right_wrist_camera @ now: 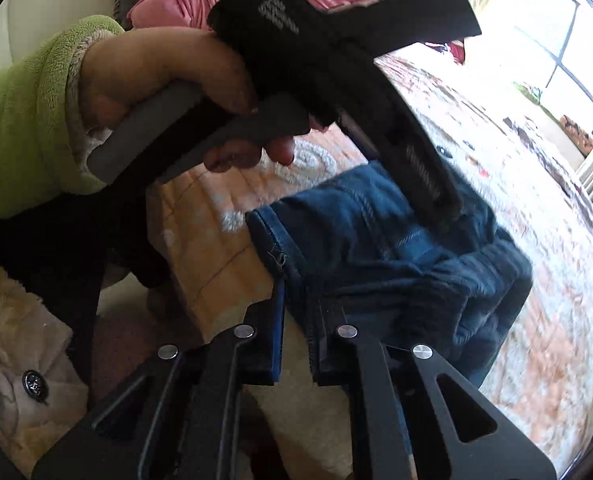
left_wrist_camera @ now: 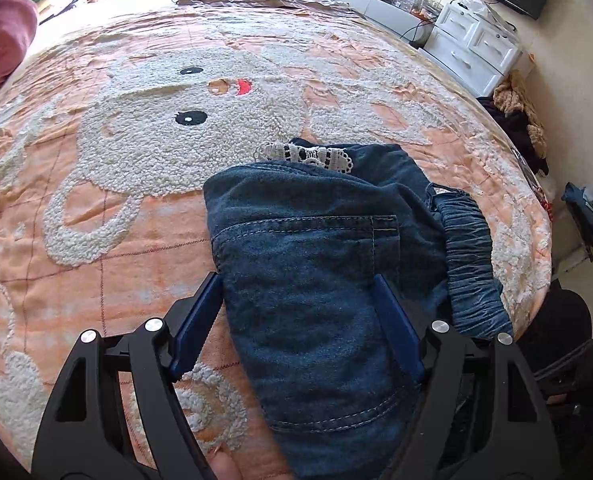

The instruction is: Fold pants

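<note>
Pants (left_wrist_camera: 316,264) lay bunched at the bed's (left_wrist_camera: 136,240) near right edge, left tool (left_wrist_camera: 300,292) spread wide straddling the denim, right tool (right_wrist_camera: 296,304) pinched narrow on the near hem, likely to anchor the next fold.

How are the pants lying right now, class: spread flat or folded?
Folded. The pants sit in a compact bundle on the bed, denim doubled over the lace trim, elastic waistband bunched at one side.
</note>
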Tool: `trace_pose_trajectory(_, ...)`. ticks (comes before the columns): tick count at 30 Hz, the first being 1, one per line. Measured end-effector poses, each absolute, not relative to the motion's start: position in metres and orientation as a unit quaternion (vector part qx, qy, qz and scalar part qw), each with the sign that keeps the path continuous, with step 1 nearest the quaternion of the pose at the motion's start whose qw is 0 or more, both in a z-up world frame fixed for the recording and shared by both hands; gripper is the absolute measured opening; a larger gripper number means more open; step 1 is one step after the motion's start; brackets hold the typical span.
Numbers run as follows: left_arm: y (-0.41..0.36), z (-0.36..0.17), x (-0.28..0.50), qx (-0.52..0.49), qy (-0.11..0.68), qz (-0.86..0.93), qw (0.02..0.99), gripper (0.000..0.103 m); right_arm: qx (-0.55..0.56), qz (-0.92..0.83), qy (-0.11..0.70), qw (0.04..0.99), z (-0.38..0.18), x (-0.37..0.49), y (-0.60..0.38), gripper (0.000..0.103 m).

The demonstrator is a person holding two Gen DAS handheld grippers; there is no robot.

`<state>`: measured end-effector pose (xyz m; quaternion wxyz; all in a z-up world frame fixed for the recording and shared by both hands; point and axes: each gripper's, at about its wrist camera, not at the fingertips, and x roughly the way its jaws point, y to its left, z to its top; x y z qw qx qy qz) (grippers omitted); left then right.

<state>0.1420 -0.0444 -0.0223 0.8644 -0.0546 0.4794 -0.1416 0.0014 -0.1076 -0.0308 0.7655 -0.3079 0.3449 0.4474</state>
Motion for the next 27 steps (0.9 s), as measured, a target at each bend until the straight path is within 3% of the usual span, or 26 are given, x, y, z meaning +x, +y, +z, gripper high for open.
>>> trace_pose_trajectory(3,-0.044,-0.023,0.142,-0.056,0.479,-0.142,0.864,0.069,-0.299,0.45,0.351,0.765,-0.032,0.0,-0.11,0.009)
trace_pose_trajectory(6,-0.044,-0.023,0.143,-0.058,0.479,-0.141,0.865,0.069,-0.281,0.464,0.361,0.758,-0.028,-0.004,-0.113,0.003)
trace_pose_trajectory(10,-0.043,-0.023,0.143,-0.06,0.478,-0.144,0.864,0.069,-0.282,0.455,0.32,0.782,-0.012,-0.015,-0.114,0.004)
trace_pose_trajectory(12,-0.043,-0.023,0.144,-0.06,0.478,-0.144,0.864,0.069,-0.28,0.448,0.293,0.797,-0.002,-0.015,-0.111,0.01)
trace_pose_trajectory(14,-0.043,-0.023,0.144,-0.06,0.478,-0.145,0.864,0.069,-0.296,0.439,0.278,0.801,0.002,-0.013,-0.101,0.026)
trace_pose_trajectory(16,-0.043,-0.023,0.144,-0.06,0.478,-0.145,0.864,0.069,-0.306,0.439,0.274,0.799,0.001,-0.013,-0.092,0.032)
trace_pose_trajectory(21,-0.043,-0.024,0.145,-0.058,0.479,-0.144,0.864,0.069,-0.344,0.436,0.301,0.776,-0.019,0.001,-0.06,0.028)
trace_pose_trajectory(27,-0.044,-0.025,0.145,-0.054,0.478,-0.146,0.864,0.069,-0.307,0.45,0.324,0.774,-0.017,0.01,-0.067,0.026)
